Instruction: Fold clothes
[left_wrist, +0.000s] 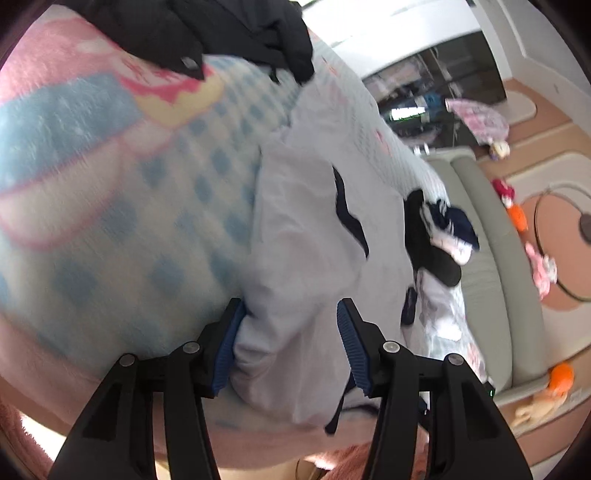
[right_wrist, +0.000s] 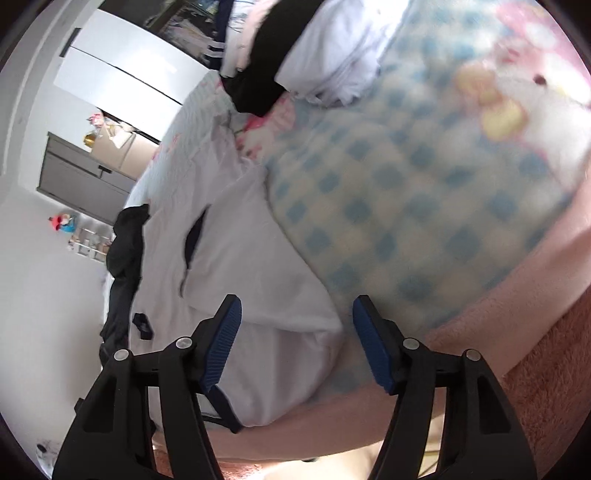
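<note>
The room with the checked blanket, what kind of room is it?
Most likely a bedroom in a home. A soft blanket with blue checks and pink cartoon prints covers what looks like a bed, clothes such as a white garment lie on it, and toys are scattered on the floor.

Left gripper (left_wrist: 291, 325) jaws apart around bunched white garment (left_wrist: 306, 236) on checked blanket (left_wrist: 147, 192).

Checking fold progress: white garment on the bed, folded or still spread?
Mostly spread, not neatly folded. The white garment lies loosely across the checked blanket, rumpled, its near edge between both open grippers.
</note>
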